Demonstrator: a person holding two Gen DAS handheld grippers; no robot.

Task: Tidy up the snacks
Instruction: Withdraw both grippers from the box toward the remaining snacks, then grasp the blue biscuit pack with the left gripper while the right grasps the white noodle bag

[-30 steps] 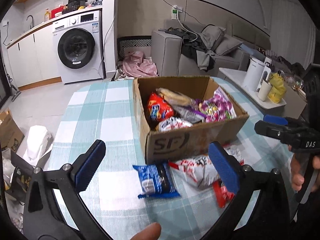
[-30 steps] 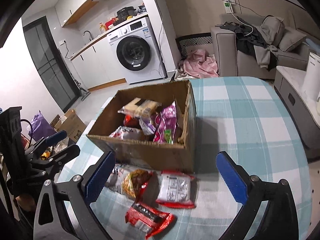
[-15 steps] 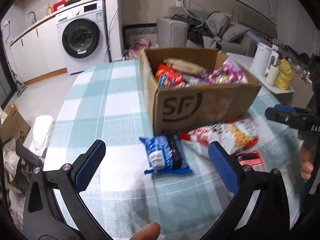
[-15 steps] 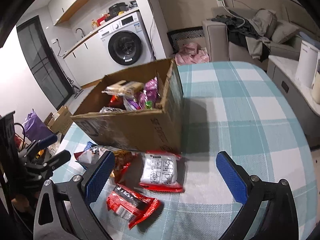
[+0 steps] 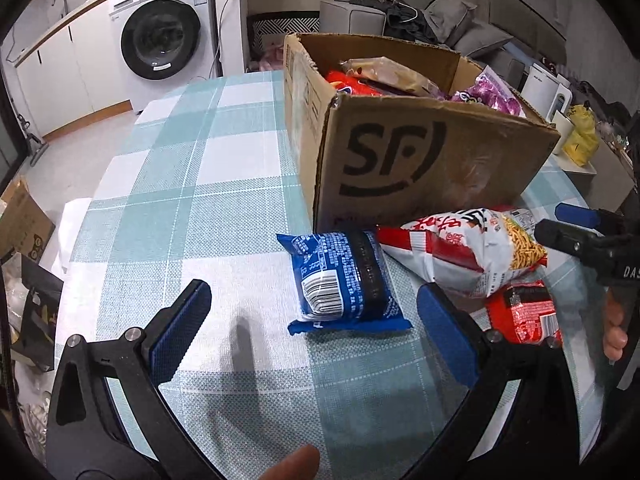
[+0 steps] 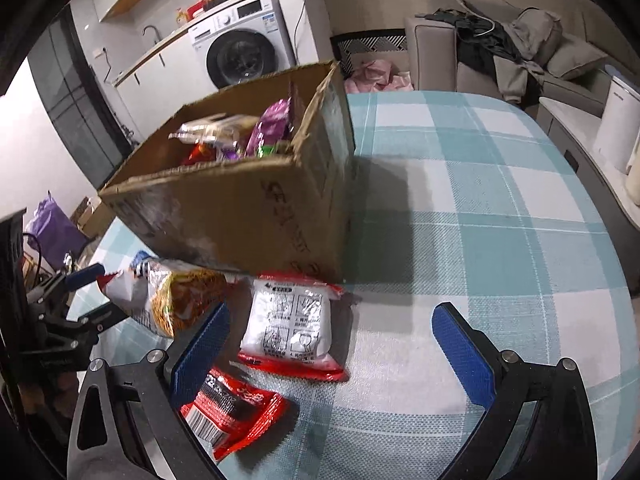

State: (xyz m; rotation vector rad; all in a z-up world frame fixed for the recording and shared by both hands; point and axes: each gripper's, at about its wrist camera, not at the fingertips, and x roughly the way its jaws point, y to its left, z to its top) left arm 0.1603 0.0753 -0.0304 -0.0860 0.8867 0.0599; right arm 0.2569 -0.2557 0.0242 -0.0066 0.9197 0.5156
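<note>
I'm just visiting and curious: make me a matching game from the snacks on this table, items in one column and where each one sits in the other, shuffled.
Things:
1. blue packet
2. purple bag
3. white-faced packet with red edges
4. noodle-print bag

Places:
A. inside the cardboard box
B. flat on the tablecloth, between the left gripper fingers' line of view
C. ahead of the open right gripper, near the box corner
D. leaning at the foot of the box's printed side, right of the blue packet

Pairs: 1-B, 2-A, 3-C, 4-D
</note>
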